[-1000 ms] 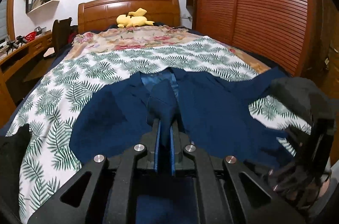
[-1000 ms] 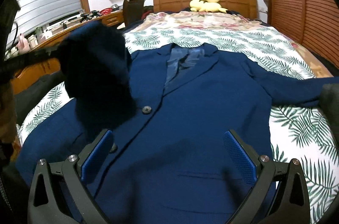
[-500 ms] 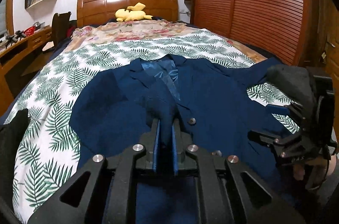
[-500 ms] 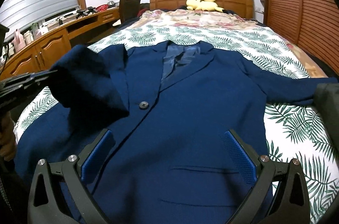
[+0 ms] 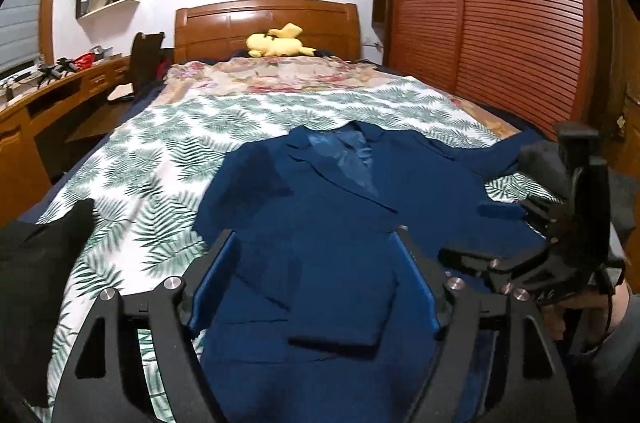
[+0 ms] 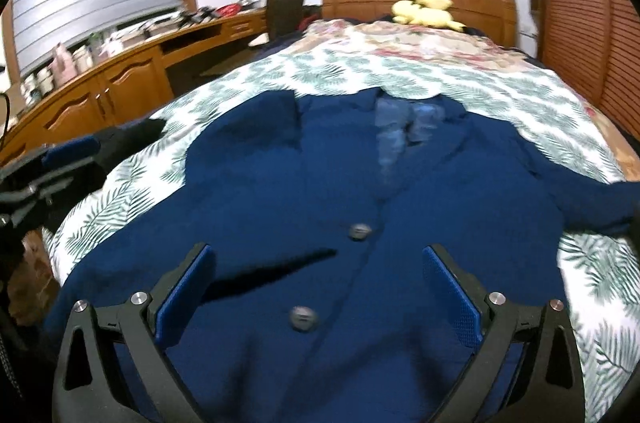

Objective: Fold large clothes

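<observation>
- The large navy-blue suit jacket (image 6: 320,207) lies front-up across the foot half of the bed, collar toward the wooden headboard (image 5: 267,23), so both sides are within reach for folding.
- It rests on the white bedspread printed with green fern leaves (image 5: 160,159), a broad flat surface that keeps the cloth spread out.
- One sleeve (image 5: 328,299) lies folded inward across the jacket's front, its cuff end flat on the chest panel; this narrows the garment on that side.
- The other sleeve (image 6: 588,199) stretches out toward the side edge of the bed nearest the slatted wooden wardrobe (image 5: 500,15), not yet folded in.
- The left gripper (image 5: 316,287) hovers just above the folded sleeve with its blue-padded jaws spread wide and nothing between them, so the sleeve lies free.
- The right gripper (image 6: 318,295) is likewise spread wide and empty, poised over the two grey buttons (image 6: 359,231) on the jacket's front, probably free to reach for the outstretched sleeve.
- A yellow plush toy (image 5: 276,43) sits at the headboard end, well apart from the jacket.
</observation>
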The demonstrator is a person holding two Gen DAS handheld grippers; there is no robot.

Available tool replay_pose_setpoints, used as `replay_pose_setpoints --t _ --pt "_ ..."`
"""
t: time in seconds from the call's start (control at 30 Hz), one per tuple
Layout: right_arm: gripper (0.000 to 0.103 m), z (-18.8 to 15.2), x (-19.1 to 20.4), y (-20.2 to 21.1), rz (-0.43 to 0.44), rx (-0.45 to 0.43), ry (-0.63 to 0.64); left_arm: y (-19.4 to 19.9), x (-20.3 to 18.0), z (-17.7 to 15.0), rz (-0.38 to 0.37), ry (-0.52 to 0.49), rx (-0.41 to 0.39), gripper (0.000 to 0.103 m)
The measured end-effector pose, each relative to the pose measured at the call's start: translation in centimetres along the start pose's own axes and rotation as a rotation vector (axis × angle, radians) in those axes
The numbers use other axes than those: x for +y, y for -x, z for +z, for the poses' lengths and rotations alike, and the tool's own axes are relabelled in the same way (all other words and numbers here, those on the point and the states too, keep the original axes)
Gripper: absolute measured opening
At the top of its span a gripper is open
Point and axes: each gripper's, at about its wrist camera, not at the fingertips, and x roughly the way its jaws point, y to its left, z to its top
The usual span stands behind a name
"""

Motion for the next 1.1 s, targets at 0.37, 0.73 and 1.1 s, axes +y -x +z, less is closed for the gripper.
replay_pose_setpoints --t 0.37,0.73,1.1 --pt "0.086 -0.5 4.8 -3.9 0.139 0.097 0.141 1.8 5.9 -0.8 0.074 0.075 -0.007 0.077" --pt "0.037 0.6 6.8 -7.3 0.165 0.175 0.235 2.2 8.2 -1.7 0.103 0.095 0.007 0.077" --pt "0.006 1.6 4.0 -3.0 0.146 0.003 0.145 1.5 6.1 -1.1 0.067 0.075 0.008 0.077"
